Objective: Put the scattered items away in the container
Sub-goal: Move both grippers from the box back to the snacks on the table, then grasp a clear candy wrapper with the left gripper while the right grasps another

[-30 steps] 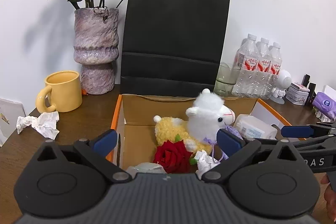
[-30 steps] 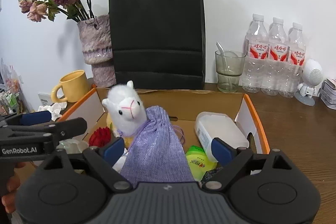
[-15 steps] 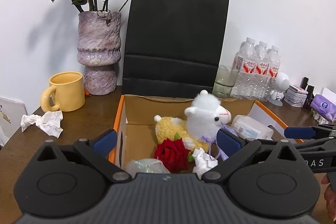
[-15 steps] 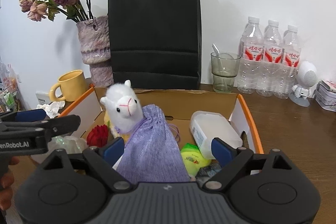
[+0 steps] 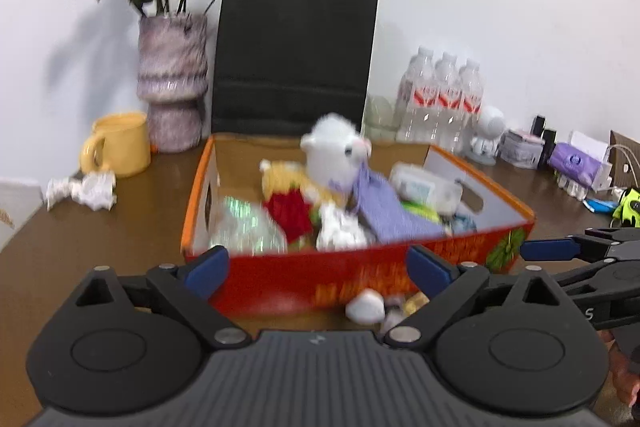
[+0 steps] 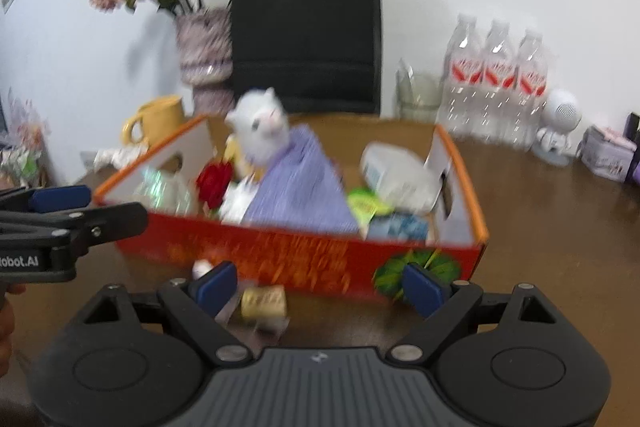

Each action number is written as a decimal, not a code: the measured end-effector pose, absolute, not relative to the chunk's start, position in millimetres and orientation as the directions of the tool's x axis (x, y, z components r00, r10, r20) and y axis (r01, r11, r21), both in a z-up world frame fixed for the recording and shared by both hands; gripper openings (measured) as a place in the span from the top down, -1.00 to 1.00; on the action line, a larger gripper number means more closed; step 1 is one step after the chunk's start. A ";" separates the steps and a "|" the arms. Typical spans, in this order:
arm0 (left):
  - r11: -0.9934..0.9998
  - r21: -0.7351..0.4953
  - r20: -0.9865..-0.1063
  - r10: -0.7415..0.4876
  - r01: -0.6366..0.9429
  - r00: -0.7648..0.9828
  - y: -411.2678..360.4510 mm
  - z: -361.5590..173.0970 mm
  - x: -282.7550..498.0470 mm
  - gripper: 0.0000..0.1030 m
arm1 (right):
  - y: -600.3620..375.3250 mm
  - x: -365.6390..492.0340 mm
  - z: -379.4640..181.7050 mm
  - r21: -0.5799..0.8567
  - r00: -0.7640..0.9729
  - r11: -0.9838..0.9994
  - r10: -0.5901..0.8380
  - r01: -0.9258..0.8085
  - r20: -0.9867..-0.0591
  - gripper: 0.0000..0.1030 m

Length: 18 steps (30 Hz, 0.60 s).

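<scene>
The orange cardboard box (image 5: pixel 352 273) (image 6: pixel 280 251) stands on the brown table and holds a white alpaca plush (image 5: pixel 336 155) (image 6: pixel 262 131), a red rose (image 5: pixel 290 213), a lilac cloth bag (image 6: pixel 298 187), a white plastic tub (image 6: pixel 396 173) and other items. Small loose items lie on the table in front of the box: a white lump (image 5: pixel 366 307) and a gold wrapped piece (image 6: pixel 264 301). My left gripper (image 5: pixel 318 269) is open and empty before the box's front wall. My right gripper (image 6: pixel 320 281) is open and empty, also before the front wall. Both views are blurred.
A yellow mug (image 5: pixel 118 145), crumpled paper (image 5: pixel 86 187), a vase of dried flowers (image 5: pixel 172 83) and a black paper bag (image 5: pixel 296 55) stand behind and left of the box. Water bottles (image 6: pixel 496 87), a glass (image 6: pixel 416 95) and small things stand to the right.
Both grippers have pulled back and up from over the box. The box's red front wall and the loose items in front of it have come into view.
</scene>
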<state>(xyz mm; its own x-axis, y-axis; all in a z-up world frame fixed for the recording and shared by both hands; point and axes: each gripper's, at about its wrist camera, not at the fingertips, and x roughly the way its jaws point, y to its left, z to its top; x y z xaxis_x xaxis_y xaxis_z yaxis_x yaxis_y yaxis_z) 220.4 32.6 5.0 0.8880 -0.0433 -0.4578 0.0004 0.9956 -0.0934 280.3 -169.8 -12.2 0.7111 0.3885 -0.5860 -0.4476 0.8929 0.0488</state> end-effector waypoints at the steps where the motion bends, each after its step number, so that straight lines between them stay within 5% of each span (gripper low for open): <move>1: 0.995 -0.100 -0.471 -0.046 -0.002 0.881 32.7 0.4 218.5 -0.83 | -167.9 278.8 -16.2 0.050 0.702 0.891 0.389 -0.452 -0.596 -0.72; 6: 0.991 -0.134 -0.543 -0.085 0.013 0.835 31.0 -21.6 221.3 -0.75 | -156.7 278.7 -37.3 0.037 0.659 0.882 0.379 -0.470 -0.649 -0.58; 18: 0.989 -0.074 -0.608 -0.146 0.127 0.780 5.5 -42.0 239.8 0.05 | -161.8 283.2 -45.4 0.038 0.645 0.871 0.392 -0.490 -0.656 0.21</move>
<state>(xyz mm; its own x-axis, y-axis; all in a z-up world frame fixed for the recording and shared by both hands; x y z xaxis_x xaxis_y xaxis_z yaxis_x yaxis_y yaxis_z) 239.8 5.5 -42.0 0.7805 -0.1460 -0.6079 0.1275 0.9891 -0.0739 283.2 -161.8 -45.4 0.6453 0.3916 -0.6559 -0.4896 0.8711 0.0385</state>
